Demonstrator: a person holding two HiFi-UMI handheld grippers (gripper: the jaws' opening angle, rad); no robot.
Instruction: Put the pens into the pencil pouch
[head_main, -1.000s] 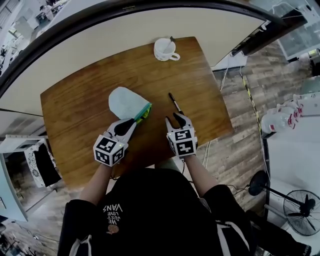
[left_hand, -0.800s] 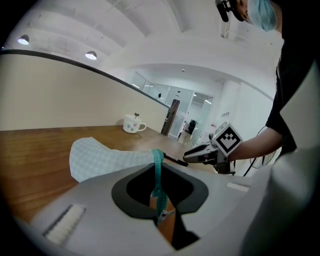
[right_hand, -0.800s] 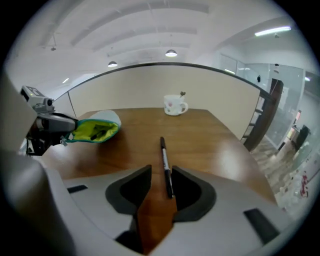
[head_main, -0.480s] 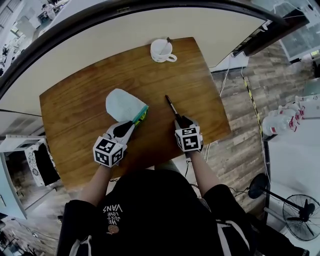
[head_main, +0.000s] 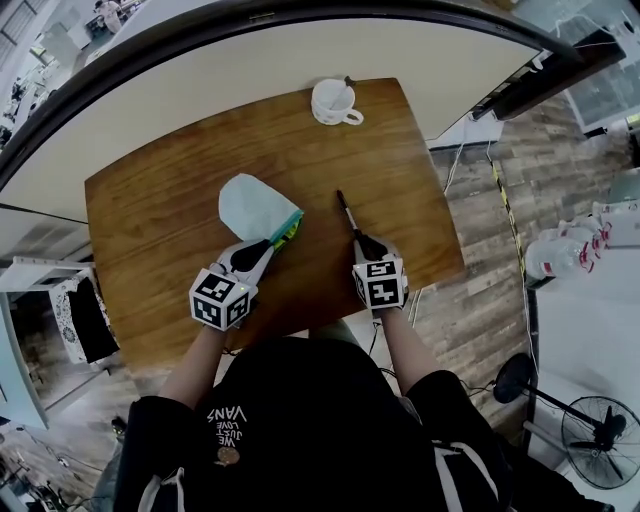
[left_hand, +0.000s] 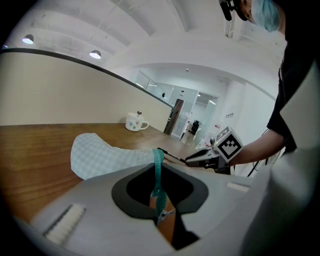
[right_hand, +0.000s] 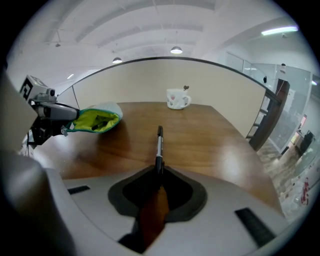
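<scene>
pen in closing hand-held gripper; shirt perhaps 'vans'

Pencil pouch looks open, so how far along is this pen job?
Done: the pencil pouch is unzipped, and the left gripper pinches its teal zipper edge, holding the mouth open. In hand: the right gripper is closing its jaws round the near end of the black pen, which lies on the table. Left: lifting that pen and sliding it into the pouch. Any pens already inside can't be seen.
</scene>
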